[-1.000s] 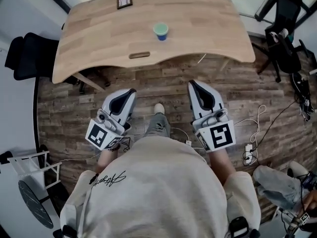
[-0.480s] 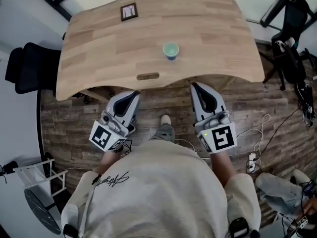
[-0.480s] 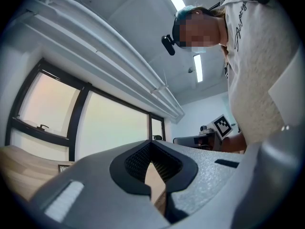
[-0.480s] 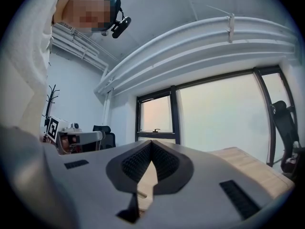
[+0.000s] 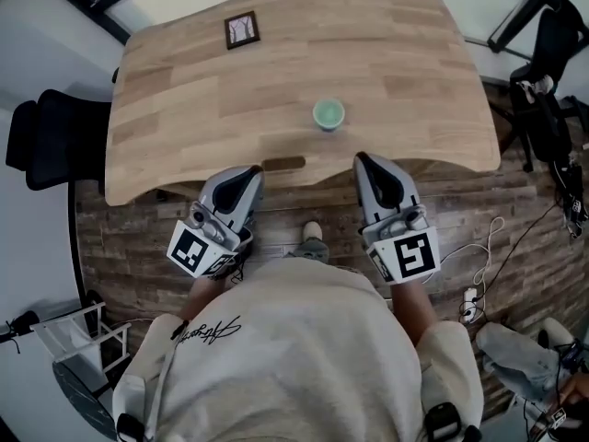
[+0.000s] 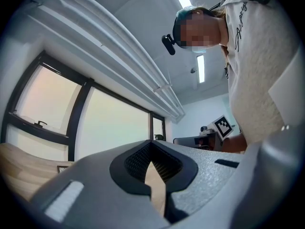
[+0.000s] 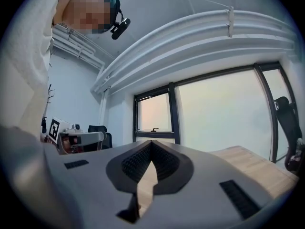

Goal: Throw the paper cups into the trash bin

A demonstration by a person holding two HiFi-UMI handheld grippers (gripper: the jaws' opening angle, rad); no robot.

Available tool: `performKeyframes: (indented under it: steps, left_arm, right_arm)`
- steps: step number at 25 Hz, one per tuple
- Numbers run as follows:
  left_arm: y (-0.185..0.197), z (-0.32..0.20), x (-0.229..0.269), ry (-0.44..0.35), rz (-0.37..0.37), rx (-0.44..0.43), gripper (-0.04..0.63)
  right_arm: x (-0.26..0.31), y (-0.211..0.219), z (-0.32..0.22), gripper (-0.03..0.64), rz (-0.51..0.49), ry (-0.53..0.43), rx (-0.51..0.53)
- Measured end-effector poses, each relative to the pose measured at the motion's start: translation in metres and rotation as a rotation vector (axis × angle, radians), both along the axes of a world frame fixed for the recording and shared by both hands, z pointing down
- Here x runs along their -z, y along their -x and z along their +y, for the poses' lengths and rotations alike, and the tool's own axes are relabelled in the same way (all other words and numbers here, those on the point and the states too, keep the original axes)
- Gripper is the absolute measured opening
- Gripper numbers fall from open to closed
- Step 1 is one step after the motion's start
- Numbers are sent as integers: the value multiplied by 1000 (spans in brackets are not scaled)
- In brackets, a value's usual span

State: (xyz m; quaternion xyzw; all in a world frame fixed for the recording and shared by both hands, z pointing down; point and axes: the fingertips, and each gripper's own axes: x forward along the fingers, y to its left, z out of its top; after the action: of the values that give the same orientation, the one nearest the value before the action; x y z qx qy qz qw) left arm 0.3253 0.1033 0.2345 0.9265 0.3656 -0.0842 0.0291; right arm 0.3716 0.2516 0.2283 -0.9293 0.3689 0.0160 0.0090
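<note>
A single paper cup (image 5: 328,115), blue with a pale green top, stands upright on the wooden table (image 5: 184,109) near its front edge. My left gripper (image 5: 250,171) is at the table's front edge, left of the cup and apart from it. My right gripper (image 5: 362,158) is at the same edge, just right of and below the cup, not touching it. In the left gripper view the left gripper (image 6: 151,144) has its jaws together with nothing between them. The right gripper (image 7: 151,144) looks the same in its own view. No trash bin shows in any view.
A small framed card (image 5: 242,30) lies at the table's far side, and a slot (image 5: 283,164) is cut near the front edge. Black chairs stand at the left (image 5: 51,141) and right (image 5: 552,72). Cables (image 5: 479,274) lie on the wooden floor.
The person has walked towards the table. Both grippers have come forward from over the floor to the table's front edge, and the cup now sits close ahead of them.
</note>
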Motion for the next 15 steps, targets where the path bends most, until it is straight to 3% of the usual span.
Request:
performKeyframes:
  steps: [15]
  left_arm:
    - [-33,5,-1,6,-12,3,5]
  right_arm:
    - [-2,-29,5,11,-11,21,14]
